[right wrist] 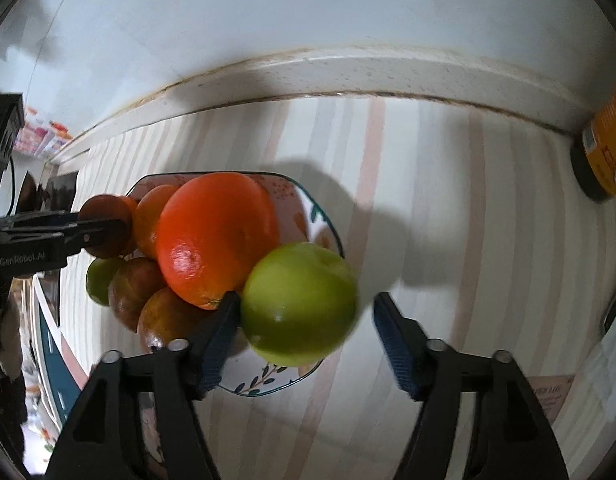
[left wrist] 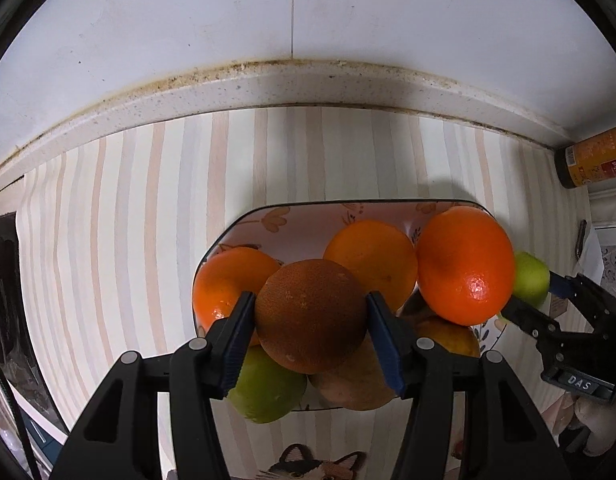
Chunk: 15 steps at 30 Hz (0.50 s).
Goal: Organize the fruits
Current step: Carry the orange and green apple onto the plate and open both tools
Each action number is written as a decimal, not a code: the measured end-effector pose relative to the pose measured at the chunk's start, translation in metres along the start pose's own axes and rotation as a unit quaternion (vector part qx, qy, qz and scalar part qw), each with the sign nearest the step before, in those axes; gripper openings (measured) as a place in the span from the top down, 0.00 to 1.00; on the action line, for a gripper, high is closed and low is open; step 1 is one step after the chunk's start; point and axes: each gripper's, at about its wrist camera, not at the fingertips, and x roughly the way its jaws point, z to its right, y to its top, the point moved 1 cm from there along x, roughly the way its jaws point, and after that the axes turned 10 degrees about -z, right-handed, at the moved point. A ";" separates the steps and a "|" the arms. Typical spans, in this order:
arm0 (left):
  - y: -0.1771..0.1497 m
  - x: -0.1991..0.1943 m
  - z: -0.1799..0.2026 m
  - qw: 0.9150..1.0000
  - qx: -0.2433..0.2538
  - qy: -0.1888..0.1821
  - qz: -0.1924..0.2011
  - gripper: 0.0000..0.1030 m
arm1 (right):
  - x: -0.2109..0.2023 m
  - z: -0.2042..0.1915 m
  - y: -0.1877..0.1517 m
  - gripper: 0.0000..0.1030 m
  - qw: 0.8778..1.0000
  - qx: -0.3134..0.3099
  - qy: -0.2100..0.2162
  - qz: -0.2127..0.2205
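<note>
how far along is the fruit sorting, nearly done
Mostly piled: several oranges and a green fruit already sit on the floral plate. The left gripper is shut on the brownish orange above the pile. The right gripper is open around the green apple at the plate's edge.

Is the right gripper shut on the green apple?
No, open: the right gripper shows a gap between the green apple and its right pad.

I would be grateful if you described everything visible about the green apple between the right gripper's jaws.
The green apple is round, smooth and yellow-green with a glossy skin, slightly motion-blurred. It sits at the near right edge of the floral plate, leaning against the large bright orange. The right gripper has its jaws apart: the left pad touches the apple, the right pad stands clear of it. No stem shows.
</note>
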 end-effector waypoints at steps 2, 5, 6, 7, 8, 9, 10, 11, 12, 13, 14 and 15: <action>-0.001 -0.003 0.001 1.000 0.001 0.004 0.008 0.43 | 0.002 0.006 -0.001 0.16 1.000 0.018 0.011 -0.002; -0.001 -0.005 0.002 1.000 -0.002 -0.002 0.015 0.25 | 0.002 0.011 -0.004 0.15 0.999 0.041 0.024 0.005; -0.002 -0.006 0.002 1.000 -0.004 -0.003 0.017 0.21 | 0.003 0.009 -0.005 0.12 0.999 0.043 0.026 0.005; -0.003 -0.009 0.001 1.000 -0.005 -0.004 0.020 0.16 | 0.002 0.011 -0.007 0.11 0.998 0.048 0.026 0.006; -0.005 -0.012 0.000 1.000 -0.005 -0.003 0.024 0.14 | 0.002 0.011 -0.009 0.11 0.998 0.051 0.027 0.008; -0.008 -0.015 0.000 1.000 -0.005 0.001 0.028 0.14 | 0.000 0.011 -0.011 0.10 0.998 0.055 0.028 0.011; -0.009 -0.017 -0.001 0.999 -0.005 0.005 0.032 0.14 | -0.001 0.011 -0.013 0.10 0.998 0.058 0.028 0.014; -0.011 -0.019 -0.001 0.999 -0.007 0.006 0.034 0.14 | -0.003 0.011 -0.015 0.08 0.998 0.061 0.027 0.016; -0.014 -0.021 -0.003 0.999 -0.010 0.004 0.036 0.14 | -0.005 0.010 -0.017 0.06 0.997 0.065 0.025 0.019; -0.017 -0.022 -0.005 0.999 -0.014 0.001 0.038 0.14 | -0.007 0.009 -0.019 0.06 0.997 0.068 0.022 0.021; -0.020 -0.023 -0.006 0.999 -0.017 -0.001 0.041 0.14 | -0.009 0.009 -0.021 0.06 0.997 0.071 0.019 0.025; -0.024 -0.025 -0.008 0.999 -0.021 -0.003 0.045 0.14 | -0.012 0.008 -0.024 0.06 0.997 0.074 0.016 0.029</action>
